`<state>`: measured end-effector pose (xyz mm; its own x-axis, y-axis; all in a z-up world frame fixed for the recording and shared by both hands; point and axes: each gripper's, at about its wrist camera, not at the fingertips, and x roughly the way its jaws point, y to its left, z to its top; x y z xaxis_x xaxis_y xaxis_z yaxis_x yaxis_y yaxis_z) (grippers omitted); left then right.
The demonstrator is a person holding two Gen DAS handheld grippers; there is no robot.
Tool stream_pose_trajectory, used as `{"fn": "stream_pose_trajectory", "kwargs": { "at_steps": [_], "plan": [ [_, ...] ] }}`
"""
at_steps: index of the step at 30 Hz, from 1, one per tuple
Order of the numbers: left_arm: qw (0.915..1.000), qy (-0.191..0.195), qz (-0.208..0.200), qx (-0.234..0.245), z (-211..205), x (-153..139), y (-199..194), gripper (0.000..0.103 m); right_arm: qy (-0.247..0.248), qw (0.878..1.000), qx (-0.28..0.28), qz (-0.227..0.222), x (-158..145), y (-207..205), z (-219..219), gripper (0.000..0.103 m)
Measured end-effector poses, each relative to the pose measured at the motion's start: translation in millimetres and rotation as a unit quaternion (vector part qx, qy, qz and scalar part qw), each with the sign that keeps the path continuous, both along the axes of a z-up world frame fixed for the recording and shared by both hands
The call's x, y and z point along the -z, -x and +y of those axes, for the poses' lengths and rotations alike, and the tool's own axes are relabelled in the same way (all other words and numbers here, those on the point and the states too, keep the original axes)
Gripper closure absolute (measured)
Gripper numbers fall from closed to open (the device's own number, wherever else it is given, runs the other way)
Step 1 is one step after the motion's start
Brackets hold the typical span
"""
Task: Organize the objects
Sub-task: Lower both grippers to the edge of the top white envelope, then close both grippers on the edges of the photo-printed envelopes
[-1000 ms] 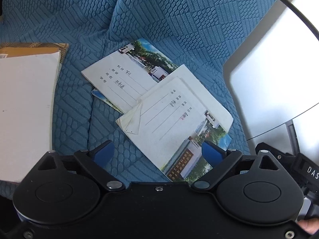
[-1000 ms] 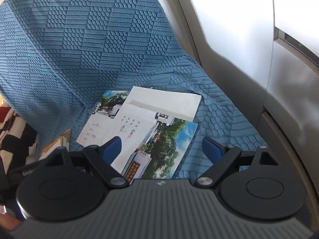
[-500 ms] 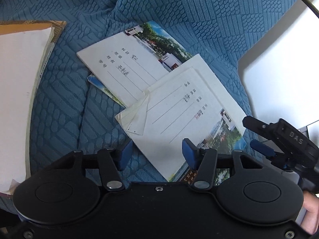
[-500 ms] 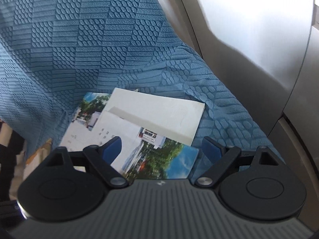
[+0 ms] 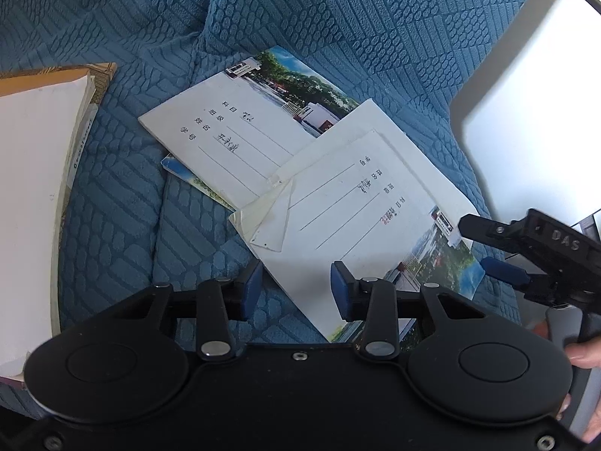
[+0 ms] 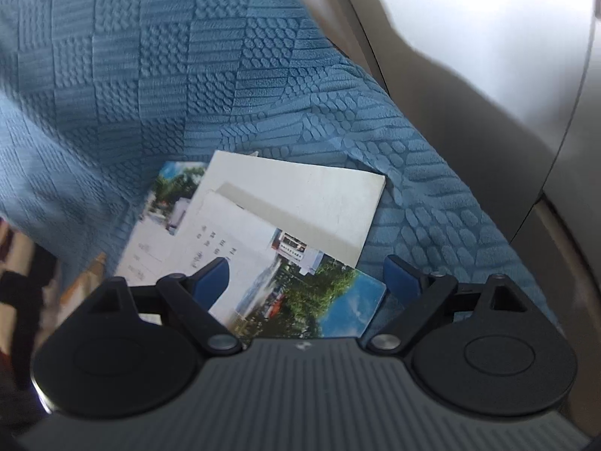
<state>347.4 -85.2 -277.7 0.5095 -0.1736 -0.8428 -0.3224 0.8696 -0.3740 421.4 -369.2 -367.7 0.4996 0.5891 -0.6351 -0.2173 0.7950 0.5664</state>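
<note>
Several thin notebooks lie overlapped on a blue textured sofa cover (image 5: 338,18). The top notebook (image 5: 357,218) (image 6: 263,270) has ruled lines and a campus photo, with a folded corner. A plain white notebook (image 5: 368,120) (image 6: 300,195) lies under it, and a second lined notebook (image 5: 240,131) lies farther back. My left gripper (image 5: 296,291) hovers low over the top notebook's near edge; its jaws are closing with that edge between them, the pads not pressing it. My right gripper (image 5: 484,250) (image 6: 308,285) stands open at the photo corner.
A thick white-paged book (image 5: 33,188) rests at the left on the cover. A pale smooth armrest or wall (image 5: 526,112) (image 6: 469,75) rises at the right. A person's fingers (image 5: 582,353) hold the right gripper's handle. Patterned fabric (image 6: 22,263) shows at the far left.
My left gripper has sunk toward the top notebook and its jaws have narrowed a good deal. The right gripper has come in to the notebook's photo corner, still wide.
</note>
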Motion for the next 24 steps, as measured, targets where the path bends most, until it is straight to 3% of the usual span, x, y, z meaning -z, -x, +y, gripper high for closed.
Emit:
{"fn": "stream_pose_trajectory", "kwargs": {
  "at_steps": [4,7,9,12,16,24],
  "plan": [
    [1.0000,0.005,-0.002,0.002,2.3,-0.2,1.2,0.066,-0.099,0.995,0.013,0.029,2.7,0.1,-24.2,0.012],
    [1.0000,0.004,-0.004,0.006,2.0,-0.8,2.6,0.066,-0.181,0.982,0.003,0.059,8.3,-2.5,-35.2,0.027],
    [0.9999,0.010,-0.007,0.004,3.0,-0.2,3.5,0.065,-0.204,0.976,0.001,0.079,14.1,-3.2,-37.3,0.033],
    [0.9997,0.025,-0.006,-0.004,7.9,0.2,3.5,0.065,-0.179,0.981,-0.002,0.077,10.9,-2.8,-33.0,0.039],
    [0.9992,0.039,-0.004,-0.011,12.9,0.3,3.9,0.065,-0.091,0.993,-0.036,0.067,2.1,-1.7,-16.3,0.049],
    [0.9983,0.054,-0.003,-0.024,21.1,1.9,11.0,0.065,0.022,0.993,-0.087,0.071,0.9,2.9,2.7,0.083]
  ]
}}
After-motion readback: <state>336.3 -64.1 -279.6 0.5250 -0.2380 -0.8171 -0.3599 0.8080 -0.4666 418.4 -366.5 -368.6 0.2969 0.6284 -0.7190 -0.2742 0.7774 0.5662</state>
